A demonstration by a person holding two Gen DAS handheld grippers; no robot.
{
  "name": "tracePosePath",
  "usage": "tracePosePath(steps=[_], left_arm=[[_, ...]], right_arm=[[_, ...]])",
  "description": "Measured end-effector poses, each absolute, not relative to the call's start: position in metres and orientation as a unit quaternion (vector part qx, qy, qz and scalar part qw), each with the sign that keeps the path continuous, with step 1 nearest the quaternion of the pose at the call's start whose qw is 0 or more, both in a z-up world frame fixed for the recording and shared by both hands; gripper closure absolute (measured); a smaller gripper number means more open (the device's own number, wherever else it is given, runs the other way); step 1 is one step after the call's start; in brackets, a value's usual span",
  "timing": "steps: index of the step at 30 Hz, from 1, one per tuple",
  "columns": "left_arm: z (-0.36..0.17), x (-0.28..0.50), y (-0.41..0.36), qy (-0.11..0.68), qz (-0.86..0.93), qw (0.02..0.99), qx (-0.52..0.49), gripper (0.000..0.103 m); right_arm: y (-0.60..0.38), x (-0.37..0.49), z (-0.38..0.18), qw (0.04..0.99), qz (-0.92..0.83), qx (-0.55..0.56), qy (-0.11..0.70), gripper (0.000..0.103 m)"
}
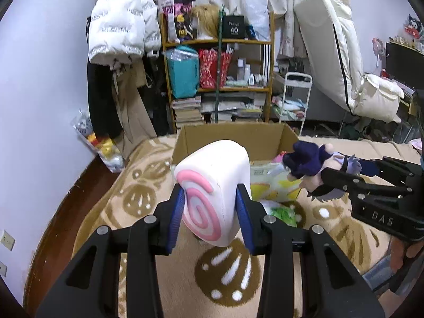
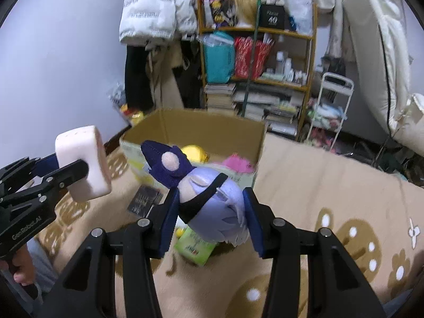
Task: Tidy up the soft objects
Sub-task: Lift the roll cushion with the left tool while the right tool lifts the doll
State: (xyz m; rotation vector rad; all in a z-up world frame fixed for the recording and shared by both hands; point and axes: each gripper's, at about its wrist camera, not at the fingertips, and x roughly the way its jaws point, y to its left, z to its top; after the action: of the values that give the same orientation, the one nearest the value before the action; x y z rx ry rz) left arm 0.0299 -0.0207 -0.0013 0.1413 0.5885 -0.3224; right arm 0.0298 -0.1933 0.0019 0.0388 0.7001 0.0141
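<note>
My left gripper point(image 1: 210, 201) is shut on a white swirl-cake plush point(image 1: 214, 182) with a pink spiral face, held above the blanket in front of the cardboard box point(image 1: 230, 135). It also shows in the right wrist view point(image 2: 84, 164) at the left. My right gripper point(image 2: 209, 206) is shut on a purple-haired doll plush point(image 2: 209, 206) in dark blue clothes, held just short of the box point(image 2: 201, 129). The doll shows in the left wrist view point(image 1: 312, 164) at the right, over the box's near right corner. Yellow and pink soft things point(image 2: 193, 153) lie inside the box.
A beige patterned blanket point(image 1: 228, 270) covers the bed. A green packet point(image 2: 196, 246) and a dark booklet point(image 2: 144, 201) lie on it by the box. Behind stand a cluttered wooden shelf point(image 1: 217, 61), hanging coats point(image 1: 122, 26), a white cart point(image 1: 294, 98) and a leaning mattress point(image 1: 331, 47).
</note>
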Motion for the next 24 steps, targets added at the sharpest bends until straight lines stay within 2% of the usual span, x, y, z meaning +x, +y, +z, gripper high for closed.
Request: tracePosePath(steps=[24], left_arm=[[0.02,0.074,-0.044,0.227,-0.164,0.955,0.098,0.065]], right_arm=[[-0.227,0.066,0.031,0.967,0.002,0.079,0.242,0.053]])
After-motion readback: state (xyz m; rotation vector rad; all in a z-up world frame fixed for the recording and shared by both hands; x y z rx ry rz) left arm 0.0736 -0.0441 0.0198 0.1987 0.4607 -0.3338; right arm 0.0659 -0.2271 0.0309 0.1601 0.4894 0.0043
